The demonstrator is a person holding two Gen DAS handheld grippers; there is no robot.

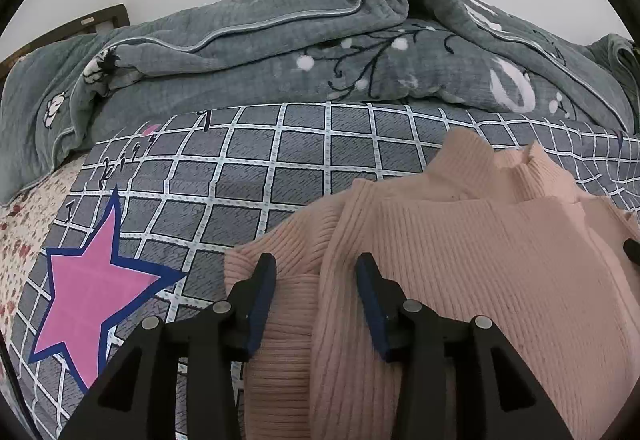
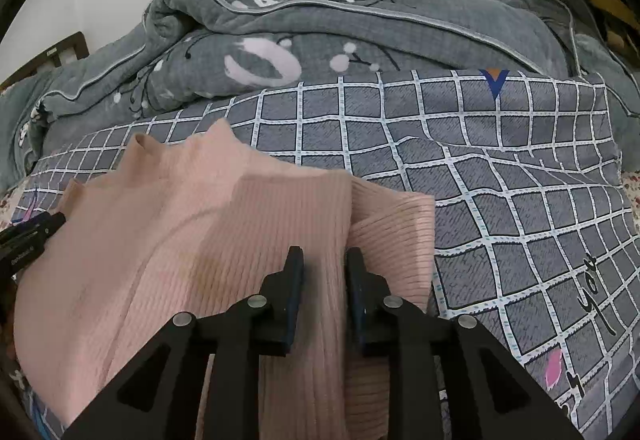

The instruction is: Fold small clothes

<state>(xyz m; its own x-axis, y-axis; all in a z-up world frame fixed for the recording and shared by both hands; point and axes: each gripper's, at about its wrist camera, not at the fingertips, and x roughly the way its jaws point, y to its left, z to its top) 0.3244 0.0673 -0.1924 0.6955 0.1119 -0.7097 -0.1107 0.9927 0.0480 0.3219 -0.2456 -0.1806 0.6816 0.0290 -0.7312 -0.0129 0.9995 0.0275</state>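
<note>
A pink ribbed knit sweater (image 1: 460, 248) lies on the grey checked bed sheet (image 1: 248, 160), collar pointing away, with both sleeves folded in along its sides. My left gripper (image 1: 316, 264) is open, its fingers astride the sweater's left folded edge. In the right wrist view the same sweater (image 2: 180, 224) fills the lower left. My right gripper (image 2: 322, 260) is open with a narrower gap, over the fold line by the right sleeve (image 2: 396, 236). Whether the fingers touch the cloth, I cannot tell. The left gripper's tip (image 2: 36, 232) shows at the far left edge.
A rumpled grey quilt (image 1: 320, 40) is heaped behind the sweater across the bed. A pink star print (image 1: 92, 292) marks the sheet at left. A wooden headboard (image 1: 72, 24) shows at far left. A floral sheet (image 1: 24, 240) lies at the left edge.
</note>
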